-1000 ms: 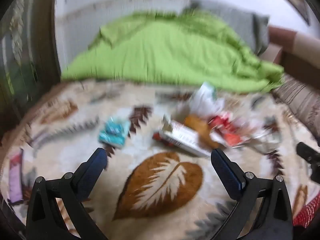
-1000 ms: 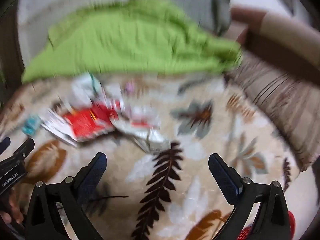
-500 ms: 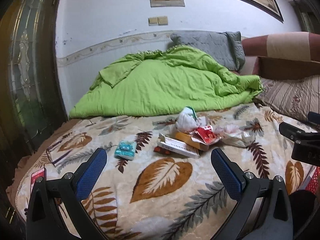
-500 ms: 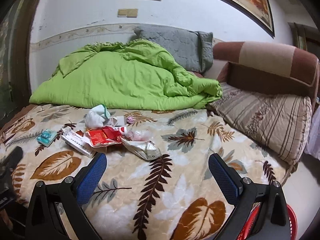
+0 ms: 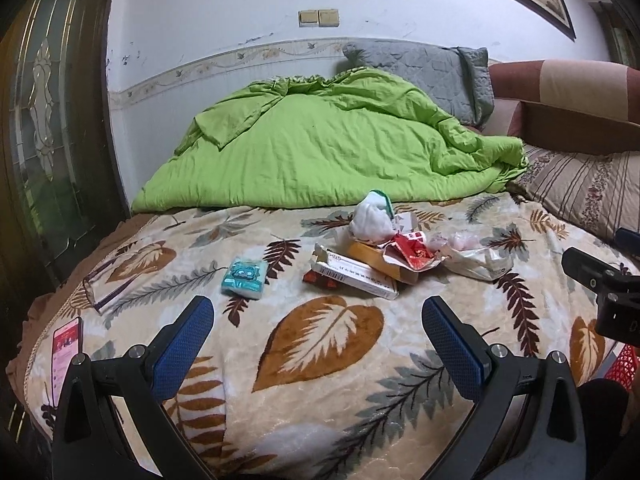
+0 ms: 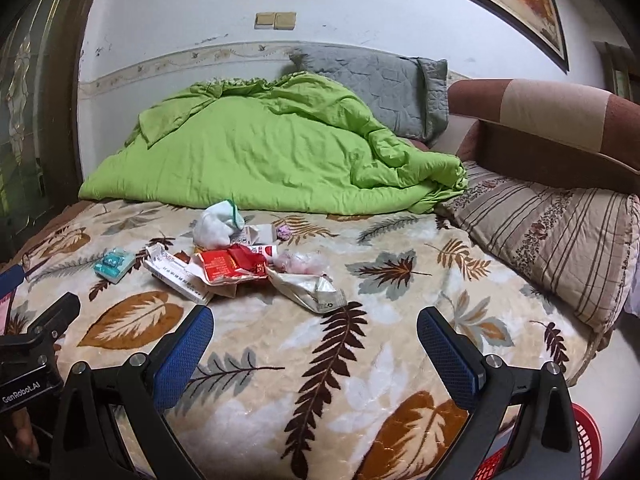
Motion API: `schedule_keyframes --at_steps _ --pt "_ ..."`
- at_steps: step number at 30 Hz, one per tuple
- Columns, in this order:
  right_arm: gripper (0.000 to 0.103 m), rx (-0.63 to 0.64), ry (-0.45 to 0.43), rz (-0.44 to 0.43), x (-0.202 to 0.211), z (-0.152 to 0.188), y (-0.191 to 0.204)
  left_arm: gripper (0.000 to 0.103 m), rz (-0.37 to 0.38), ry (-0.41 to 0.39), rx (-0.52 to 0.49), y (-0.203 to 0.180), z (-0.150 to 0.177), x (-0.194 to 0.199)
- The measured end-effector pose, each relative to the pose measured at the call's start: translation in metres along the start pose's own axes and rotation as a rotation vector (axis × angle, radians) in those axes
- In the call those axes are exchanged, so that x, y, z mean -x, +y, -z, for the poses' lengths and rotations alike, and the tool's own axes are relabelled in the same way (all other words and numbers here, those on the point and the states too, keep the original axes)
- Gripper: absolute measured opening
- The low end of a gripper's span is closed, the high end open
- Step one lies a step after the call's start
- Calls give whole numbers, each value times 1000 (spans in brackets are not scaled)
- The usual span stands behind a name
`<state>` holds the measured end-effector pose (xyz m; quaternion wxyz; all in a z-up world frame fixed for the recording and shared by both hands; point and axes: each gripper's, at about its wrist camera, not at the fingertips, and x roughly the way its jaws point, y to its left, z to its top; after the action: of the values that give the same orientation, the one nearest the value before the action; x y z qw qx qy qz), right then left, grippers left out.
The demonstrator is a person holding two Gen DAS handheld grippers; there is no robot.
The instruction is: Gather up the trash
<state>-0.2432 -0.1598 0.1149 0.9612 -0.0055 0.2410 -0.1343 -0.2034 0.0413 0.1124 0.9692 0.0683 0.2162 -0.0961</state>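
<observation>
Now that both views have steadied from a blur, the left claw [image 5: 316, 318] and right claw [image 6: 314, 326] hover released and empty, with the trash pile [image 6: 240, 264] lying ahead on the blanket [image 6: 360, 360], nothing collected yet.

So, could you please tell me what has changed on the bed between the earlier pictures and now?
Only the cameras moved: both grippers pulled back and tilted up from a blurred close view a second ago, and have barely shifted in the last half second. The left gripper and right gripper stay open and empty. The teal tissue packet, long white carton, red wrapper and crumpled silver pouch lie where they were.
</observation>
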Motion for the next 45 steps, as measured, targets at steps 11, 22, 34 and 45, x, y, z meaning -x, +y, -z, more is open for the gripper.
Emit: schedule_keyframes --at_steps 11,22,34,45 --pt "103 18 20 -3 -5 -2 2 103 3 11 -12 -3 0 -3" --pt "103 18 21 -2 -6 -1 2 103 3 11 -14 -2 1 -3" --pt "103 17 29 -3 -7 1 3 103 4 35 -5 3 4 -8" --pt "103 17 37 -5 -9 3 4 103 6 88 26 6 3 -16"
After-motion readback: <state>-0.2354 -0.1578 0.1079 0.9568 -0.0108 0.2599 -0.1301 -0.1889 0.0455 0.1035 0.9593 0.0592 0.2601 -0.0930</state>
